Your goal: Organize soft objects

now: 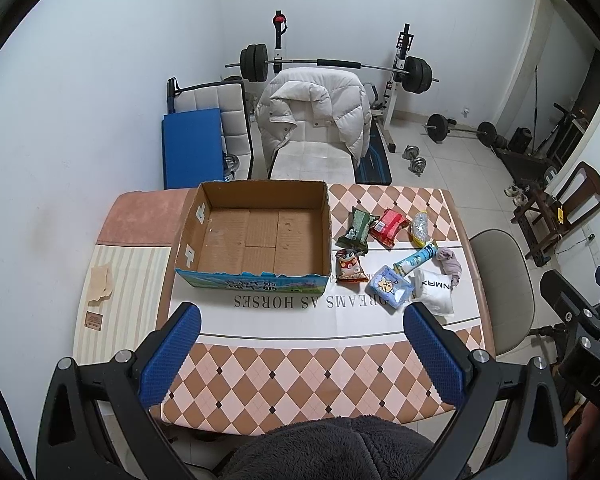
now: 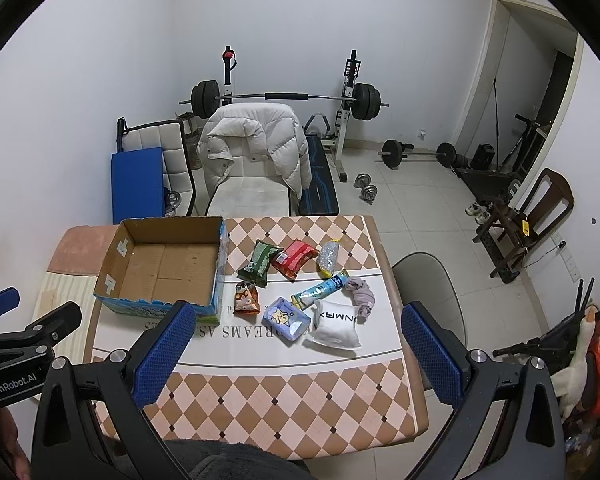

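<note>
An empty cardboard box (image 1: 256, 240) (image 2: 164, 266) sits on the table's left part. To its right lie several soft packs: a green pack (image 1: 355, 229) (image 2: 260, 262), a red pack (image 1: 389, 226) (image 2: 294, 258), a small snack bag (image 1: 350, 266) (image 2: 246, 298), a blue tissue pack (image 1: 391, 289) (image 2: 286, 318), a white pouch (image 1: 434, 290) (image 2: 336, 326), a long blue tube pack (image 1: 416, 258) (image 2: 320, 288), a grey sock (image 1: 450, 264) (image 2: 362, 294) and a clear bag (image 1: 420, 228) (image 2: 329, 258). My left gripper (image 1: 300, 320) and right gripper (image 2: 296, 324) are open, empty, above the near table edge.
The table (image 1: 308, 376) has a checkered cloth. A chair with a white jacket (image 1: 314, 120) stands behind it. A grey chair (image 1: 500, 280) is at the right. Weights and a barbell rack (image 1: 332, 66) fill the back of the room.
</note>
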The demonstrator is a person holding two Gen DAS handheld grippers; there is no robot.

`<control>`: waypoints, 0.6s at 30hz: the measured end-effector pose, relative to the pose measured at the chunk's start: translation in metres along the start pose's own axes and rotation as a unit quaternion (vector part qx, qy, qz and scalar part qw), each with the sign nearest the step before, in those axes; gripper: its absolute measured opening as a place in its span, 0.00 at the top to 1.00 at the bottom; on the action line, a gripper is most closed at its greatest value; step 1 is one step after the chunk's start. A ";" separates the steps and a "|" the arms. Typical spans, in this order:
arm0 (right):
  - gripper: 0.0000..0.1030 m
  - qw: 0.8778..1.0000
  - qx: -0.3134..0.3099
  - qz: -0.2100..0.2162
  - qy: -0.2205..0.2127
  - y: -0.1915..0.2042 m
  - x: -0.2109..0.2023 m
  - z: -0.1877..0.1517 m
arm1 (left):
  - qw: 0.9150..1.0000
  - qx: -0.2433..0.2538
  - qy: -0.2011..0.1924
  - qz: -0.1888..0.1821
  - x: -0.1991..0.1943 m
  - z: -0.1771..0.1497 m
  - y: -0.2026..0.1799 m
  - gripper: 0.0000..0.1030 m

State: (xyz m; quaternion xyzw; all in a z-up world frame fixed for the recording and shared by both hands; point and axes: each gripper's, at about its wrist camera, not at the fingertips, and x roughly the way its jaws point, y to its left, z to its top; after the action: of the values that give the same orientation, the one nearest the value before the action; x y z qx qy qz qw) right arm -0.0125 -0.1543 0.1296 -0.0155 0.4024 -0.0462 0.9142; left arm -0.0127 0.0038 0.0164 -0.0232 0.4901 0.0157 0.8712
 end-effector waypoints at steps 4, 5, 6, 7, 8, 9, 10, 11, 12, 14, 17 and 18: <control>0.00 1.000 0.000 0.000 -0.001 0.000 0.000 -0.001 | 1.000 -0.001 -0.001 0.000 -0.002 0.000 0.002 0.00; 0.00 1.000 0.000 0.000 -0.002 0.000 0.000 -0.001 | 1.000 -0.001 -0.001 0.000 -0.002 -0.001 0.002 0.00; 0.00 1.000 0.000 0.001 -0.002 0.000 0.000 0.000 | 1.000 -0.001 -0.001 0.000 -0.003 -0.001 0.002 0.00; 0.00 1.000 0.000 0.001 -0.001 0.000 0.000 -0.001 | 1.000 -0.001 -0.001 0.000 -0.003 -0.001 0.002 0.00; 0.00 1.000 0.001 0.000 -0.001 0.000 0.000 -0.001 | 1.000 0.000 -0.002 0.001 -0.004 -0.001 0.003 0.00; 0.00 1.000 0.001 0.001 -0.001 0.000 0.000 -0.001 | 1.000 -0.001 -0.002 0.001 -0.003 -0.001 0.003 0.00; 0.00 1.000 0.000 0.001 -0.001 0.001 -0.001 0.000 | 1.000 -0.002 -0.001 0.000 -0.005 0.005 0.009 0.00; 0.00 1.000 0.000 0.001 -0.001 0.001 -0.001 0.001 | 1.000 -0.002 -0.001 0.000 -0.005 0.005 0.008 0.00; 0.00 1.000 0.000 0.002 -0.001 0.001 -0.002 0.001 | 1.000 -0.002 -0.001 0.000 -0.006 0.004 0.009 0.00; 0.00 1.000 0.001 0.002 -0.001 0.002 -0.002 0.002 | 1.000 -0.002 -0.002 0.001 -0.007 0.005 0.010 0.00; 0.00 1.000 0.001 0.002 -0.001 0.001 -0.001 -0.001 | 1.000 -0.002 -0.002 0.000 -0.007 0.004 0.010 0.00; 0.00 1.000 0.001 0.003 -0.002 0.001 -0.002 0.000 | 1.000 -0.001 -0.002 0.000 -0.005 0.003 0.008 0.00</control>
State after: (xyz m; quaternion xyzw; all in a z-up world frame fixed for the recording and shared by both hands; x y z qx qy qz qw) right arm -0.0137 -0.1527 0.1305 -0.0137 0.4009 -0.0439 0.9150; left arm -0.0134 0.0122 0.0225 -0.0240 0.4885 0.0163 0.8721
